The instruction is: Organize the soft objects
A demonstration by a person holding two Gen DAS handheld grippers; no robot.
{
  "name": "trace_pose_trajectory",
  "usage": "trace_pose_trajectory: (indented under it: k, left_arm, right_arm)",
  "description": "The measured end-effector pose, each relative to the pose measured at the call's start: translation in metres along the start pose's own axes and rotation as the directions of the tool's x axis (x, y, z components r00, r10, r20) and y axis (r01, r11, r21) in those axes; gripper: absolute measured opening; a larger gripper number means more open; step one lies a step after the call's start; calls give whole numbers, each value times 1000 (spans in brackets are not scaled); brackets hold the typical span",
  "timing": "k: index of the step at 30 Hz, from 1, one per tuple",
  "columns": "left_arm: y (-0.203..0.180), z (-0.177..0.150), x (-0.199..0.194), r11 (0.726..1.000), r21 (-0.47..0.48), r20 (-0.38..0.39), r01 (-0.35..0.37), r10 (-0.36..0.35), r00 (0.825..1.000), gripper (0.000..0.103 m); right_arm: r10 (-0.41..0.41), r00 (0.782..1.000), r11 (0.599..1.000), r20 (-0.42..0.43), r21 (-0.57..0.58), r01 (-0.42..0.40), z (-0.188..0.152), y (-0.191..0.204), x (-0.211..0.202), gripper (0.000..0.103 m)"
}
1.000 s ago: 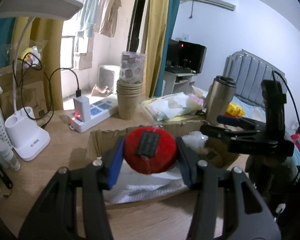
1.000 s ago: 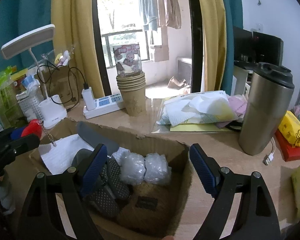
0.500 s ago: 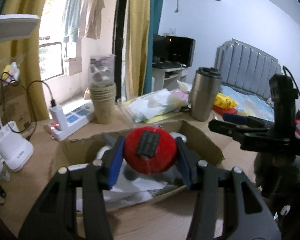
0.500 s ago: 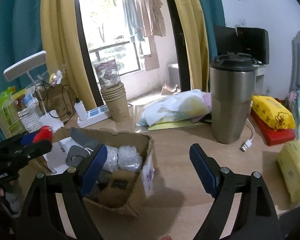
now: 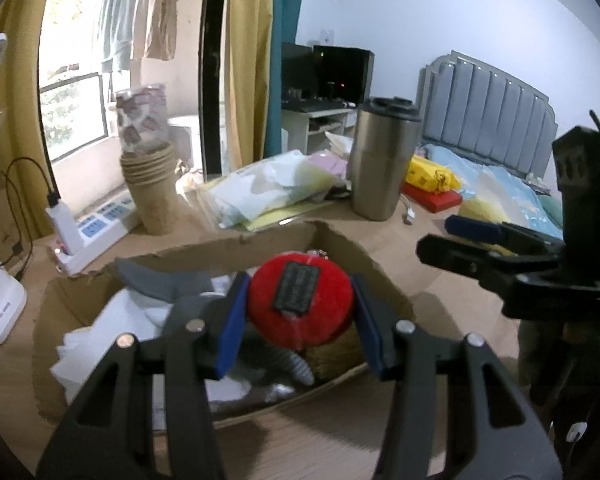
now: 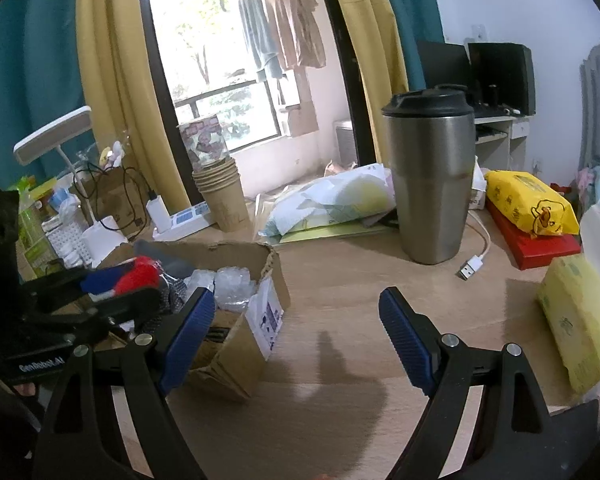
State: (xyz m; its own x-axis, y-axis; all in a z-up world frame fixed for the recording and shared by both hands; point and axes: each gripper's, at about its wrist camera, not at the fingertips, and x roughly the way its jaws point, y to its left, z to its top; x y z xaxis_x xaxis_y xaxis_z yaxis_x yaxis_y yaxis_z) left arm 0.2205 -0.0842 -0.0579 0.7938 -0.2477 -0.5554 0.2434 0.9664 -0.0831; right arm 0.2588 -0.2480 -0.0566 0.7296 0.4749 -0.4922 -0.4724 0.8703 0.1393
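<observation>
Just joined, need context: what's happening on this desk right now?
A person is sorting soft items into a cardboard box on the desk, with a handheld tool in each hand. The left tool is shut on a red round plush item and holds it above the open box, which already contains bubble wrap, white paper and grey fabric pieces. The right tool is open and empty, over bare desk to the right of the box, near the steel tumbler.
</observation>
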Motion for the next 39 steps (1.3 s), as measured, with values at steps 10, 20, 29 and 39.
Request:
trace_pose_trajectory:
  k: [10, 20, 29, 39]
  left_arm:
    - [-14, -1, 28, 999, 35, -80, 41, -38, 996, 53]
    - [-7, -1, 8, 996, 18, -35, 89, -88, 995, 85]
    - [11, 0, -26, 997, 0, 30, 78, -78, 996, 85]
    - [31, -7, -76, 1000, -26, 123, 8, -5, 992, 86]
  right_arm:
    - [-4, 1000, 999, 16, 33, 4, -4, -13, -6, 87]
    - [-29, 999, 999, 15, 32, 29, -5, -10, -7, 87]
    - [-53, 998, 999, 25, 3, 53, -2, 14, -15, 87]
    - [-55, 997, 997, 53, -50, 58, 2, 55, -35, 87]
